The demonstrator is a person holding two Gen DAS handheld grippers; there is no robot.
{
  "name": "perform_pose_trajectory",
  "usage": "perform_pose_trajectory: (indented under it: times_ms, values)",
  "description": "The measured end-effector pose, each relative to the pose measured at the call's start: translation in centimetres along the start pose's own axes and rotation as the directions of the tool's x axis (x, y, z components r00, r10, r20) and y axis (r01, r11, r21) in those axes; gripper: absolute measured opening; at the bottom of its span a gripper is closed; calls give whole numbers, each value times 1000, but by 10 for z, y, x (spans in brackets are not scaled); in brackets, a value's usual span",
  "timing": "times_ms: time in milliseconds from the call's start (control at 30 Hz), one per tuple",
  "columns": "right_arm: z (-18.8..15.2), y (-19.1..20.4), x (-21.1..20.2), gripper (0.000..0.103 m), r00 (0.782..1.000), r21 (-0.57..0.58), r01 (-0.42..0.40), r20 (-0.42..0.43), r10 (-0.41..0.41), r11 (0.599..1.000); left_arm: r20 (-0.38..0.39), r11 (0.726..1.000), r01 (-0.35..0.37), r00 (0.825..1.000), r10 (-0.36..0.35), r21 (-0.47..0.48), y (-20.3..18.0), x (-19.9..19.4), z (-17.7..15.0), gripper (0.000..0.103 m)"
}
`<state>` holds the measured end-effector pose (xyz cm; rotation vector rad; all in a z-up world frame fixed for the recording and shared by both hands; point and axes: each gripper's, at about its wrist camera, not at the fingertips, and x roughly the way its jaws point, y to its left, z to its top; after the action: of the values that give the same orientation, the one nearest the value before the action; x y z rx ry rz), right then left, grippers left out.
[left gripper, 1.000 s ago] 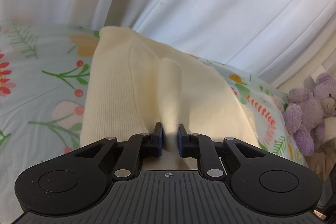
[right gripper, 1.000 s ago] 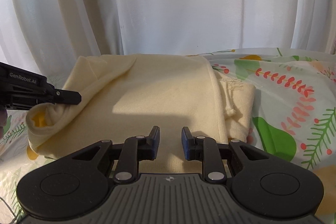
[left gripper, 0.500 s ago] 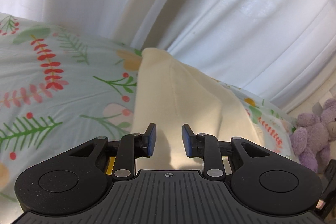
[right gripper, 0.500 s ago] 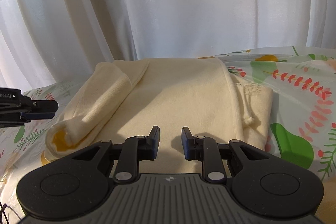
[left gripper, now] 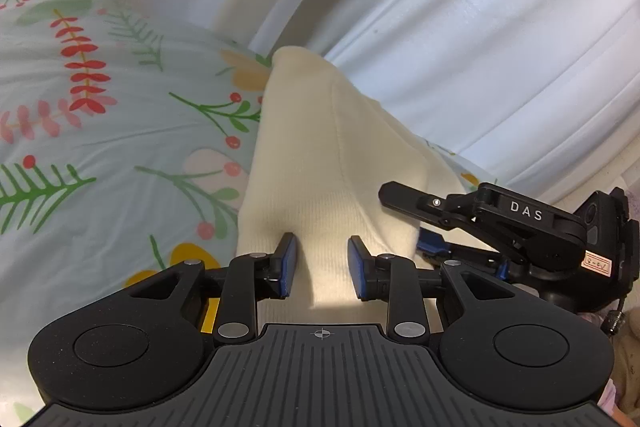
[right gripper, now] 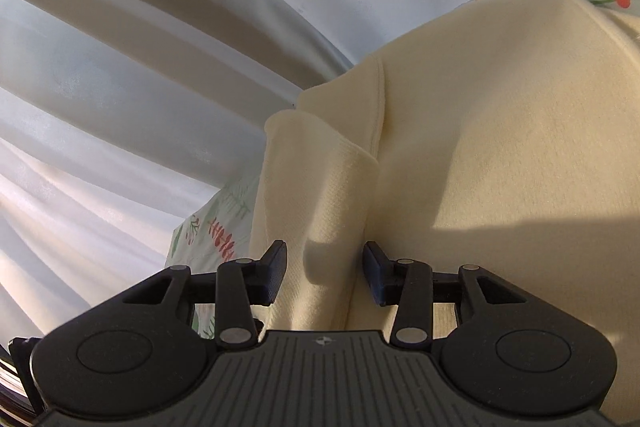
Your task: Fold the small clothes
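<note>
A cream knit garment point(left gripper: 320, 163) is laid on a floral sheet point(left gripper: 100, 131), with white curtains point(left gripper: 460, 27) behind. In the left wrist view it runs from between the jaws of the left gripper point(left gripper: 322, 269) straight ahead toward the curtains; those jaws are parted moderately, and nothing is gripped. In the right wrist view a folded sleeve or side flap point(right gripper: 320, 195) lies between the jaws of the right gripper point(right gripper: 325, 275), which are likewise apart and empty, while the broad body of the garment spreads ahead and to the right of them.

The fabric is finely ribbed near the hem, soft and matte, with stitched seams and rounded folds. It is judged to be light, limp and not fragile; it will sag and drape when lifted, and layers may slide over one another. Hold is best taken at a hem, seam or folded edge, where the cloth is thicker, with both layers pinched together. The sheet beneath could be caught by mistake.
</note>
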<state>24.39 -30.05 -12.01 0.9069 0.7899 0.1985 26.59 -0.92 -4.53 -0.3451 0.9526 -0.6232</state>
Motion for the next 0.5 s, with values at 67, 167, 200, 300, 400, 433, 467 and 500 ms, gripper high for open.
perform_pose_trajectory:
  times_ms: [67, 167, 200, 300, 400, 433, 467, 500]
  values:
    - [2, 3, 8, 39, 1000, 2, -7, -1, 7, 1000, 3, 1000, 3, 1000, -3, -7, 1, 0, 0, 33]
    - [3, 3, 15, 17, 1000, 0, 9, -23, -9, 1000, 8, 1000, -10, 1000, 10, -29, 2, -4, 0, 31]
    - [2, 4, 16, 15, 1000, -5, 14, -21, -14, 1000, 16, 999, -19, 1000, 20, -44, 2, -8, 1, 31]
    - [0, 10, 13, 14, 999, -60, 38, -7, -38, 997, 58, 996, -48, 997, 53, -76, 5, -19, 4, 31]
    - [-2, 17, 16, 14, 998, -97, 63, 2, -63, 993, 64, 988, -120, 990, 127, -100, 12, -18, 7, 31]
    - [-2, 19, 17, 14, 997, -107, 71, 3, -72, 992, 50, 983, -140, 988, 146, -116, 16, -16, 7, 31]
    - [-2, 21, 18, 14, 997, -124, 82, 6, -82, 989, 35, 980, -149, 987, 155, -130, 19, -13, 8, 31]
    - [-3, 24, 18, 13, 996, -146, 92, 10, -92, 985, 20, 978, -151, 988, 155, -147, 23, -10, 8, 31]
